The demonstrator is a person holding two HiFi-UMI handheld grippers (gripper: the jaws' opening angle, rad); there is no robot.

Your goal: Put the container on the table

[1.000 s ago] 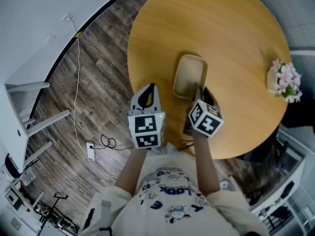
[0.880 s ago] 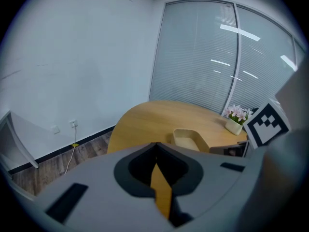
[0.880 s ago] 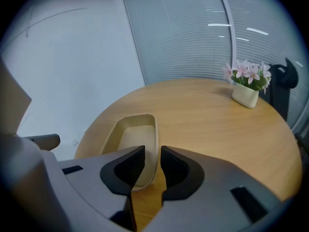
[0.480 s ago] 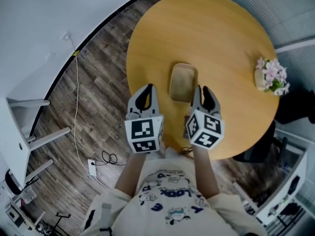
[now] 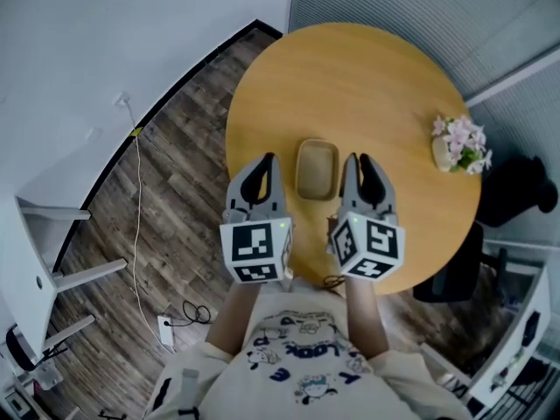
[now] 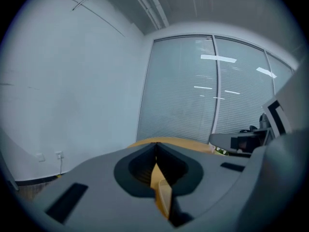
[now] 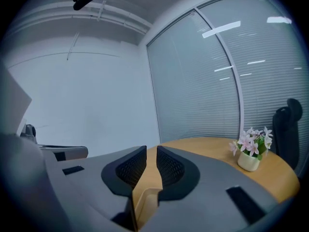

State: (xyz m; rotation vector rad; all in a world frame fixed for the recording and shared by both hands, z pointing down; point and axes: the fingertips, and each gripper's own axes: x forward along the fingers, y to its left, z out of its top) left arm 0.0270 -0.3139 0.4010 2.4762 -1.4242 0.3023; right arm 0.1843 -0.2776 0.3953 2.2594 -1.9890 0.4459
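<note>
Items, left to right:

1. Cable [image 5: 136,199]: we see it trailing over the wood floor from a wall socket, well apart from the work.

2. Left gripper [image 5: 262,166]: we read its jaws as together at the tips in the left gripper view [image 6: 155,146], with nothing held. It hangs at the near edge of the table [image 5: 367,68], just left of the container and clear of it. We find its bearing little changed from a second ago.

3. Container [image 5: 317,169]: a shallow tan tray, open side up. It lies flat on the table near the front edge, between the two grippers and touching neither. Its rim shows low in both gripper views [image 6: 163,192] [image 7: 145,199].

4. Right gripper [image 5: 359,166]: the right gripper view [image 7: 151,151] shows its jaws a narrow slit apart, with only tabletop showing through. This is the item that changed. A second ago it lay against the container's near right corner, and now it has drawn back and stands just beside it.

5. Flowers [image 5: 459,143]: a small pot at the far right edge, well apart.

6. Chair [image 5: 525,191]: dark, beyond the table.

Assessment: with the tray resting unsupported and both grippers off it, we judge that it has been let go and the placing is done.
</note>
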